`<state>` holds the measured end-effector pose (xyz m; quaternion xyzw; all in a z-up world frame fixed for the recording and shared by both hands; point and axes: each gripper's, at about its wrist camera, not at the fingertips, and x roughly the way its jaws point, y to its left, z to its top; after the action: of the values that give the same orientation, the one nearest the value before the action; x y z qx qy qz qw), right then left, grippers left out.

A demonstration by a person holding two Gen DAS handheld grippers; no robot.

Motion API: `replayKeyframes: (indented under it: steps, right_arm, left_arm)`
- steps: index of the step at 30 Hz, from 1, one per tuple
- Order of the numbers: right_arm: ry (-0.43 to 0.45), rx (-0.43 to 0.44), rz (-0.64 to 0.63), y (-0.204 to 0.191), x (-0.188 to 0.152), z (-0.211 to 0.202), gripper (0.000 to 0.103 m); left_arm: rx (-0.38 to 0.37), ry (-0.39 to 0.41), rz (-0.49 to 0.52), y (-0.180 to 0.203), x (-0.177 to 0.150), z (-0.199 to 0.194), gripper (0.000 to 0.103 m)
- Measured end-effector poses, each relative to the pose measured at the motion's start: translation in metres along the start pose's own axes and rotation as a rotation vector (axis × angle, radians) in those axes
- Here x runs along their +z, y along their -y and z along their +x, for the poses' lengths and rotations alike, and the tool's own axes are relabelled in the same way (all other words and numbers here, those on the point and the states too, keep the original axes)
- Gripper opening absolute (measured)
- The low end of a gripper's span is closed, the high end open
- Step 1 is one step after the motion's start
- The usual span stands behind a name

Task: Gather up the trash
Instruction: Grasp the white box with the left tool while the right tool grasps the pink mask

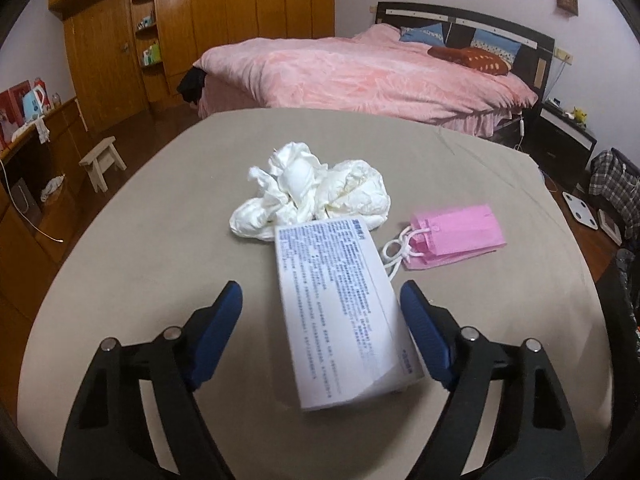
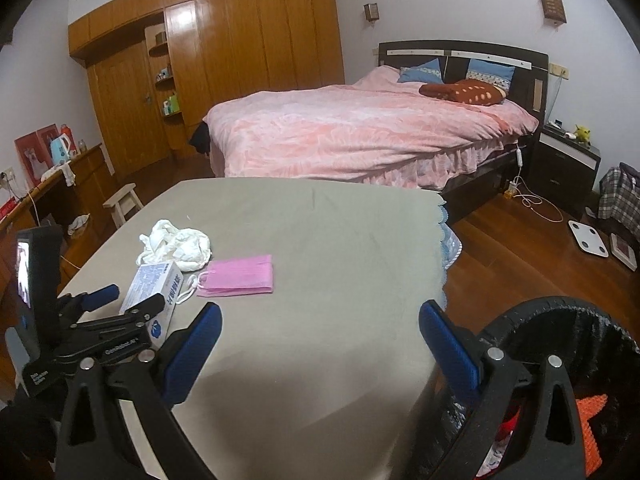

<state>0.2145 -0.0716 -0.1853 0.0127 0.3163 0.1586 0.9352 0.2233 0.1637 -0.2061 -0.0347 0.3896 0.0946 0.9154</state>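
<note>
A white box printed with blue text lies on the grey-covered table. My left gripper is open, its blue pads on either side of the box; the right pad is close to the box edge. Behind the box lie a crumpled white plastic bag and a pink paper bag with white cord handles. In the right wrist view the box, white bag and pink bag lie at left. My right gripper is open and empty above the table near its right edge.
A black bin with a black liner stands at the table's right front, holding something orange and red. A pink-covered bed stands beyond the table. A small stool and a wooden sideboard stand at left.
</note>
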Motion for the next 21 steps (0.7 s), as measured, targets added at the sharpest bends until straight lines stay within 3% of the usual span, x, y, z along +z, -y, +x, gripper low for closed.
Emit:
replayKeyframes:
  steps: [5,9,13,21]
  right_arm:
    - [-0.006,0.008,-0.009,-0.005,0.000,0.005,0.097]
    - [-0.008,0.012,-0.012,-0.008,0.001,0.007,0.097]
    - [-0.007,0.014,-0.016,-0.010,0.004,0.009,0.097]
    - [-0.014,0.015,-0.017,-0.021,0.013,0.028,0.097]
  left_arm:
    - [-0.022,-0.048,0.009,0.003,-0.002,0.012,0.076]
    - [-0.047,-0.086,0.014,0.003,-0.003,0.020,0.065]
    - [-0.062,-0.073,-0.004,-0.001,-0.005,0.017,0.056]
    - [-0.045,0.011,-0.018,-0.014,0.001,-0.011,0.054]
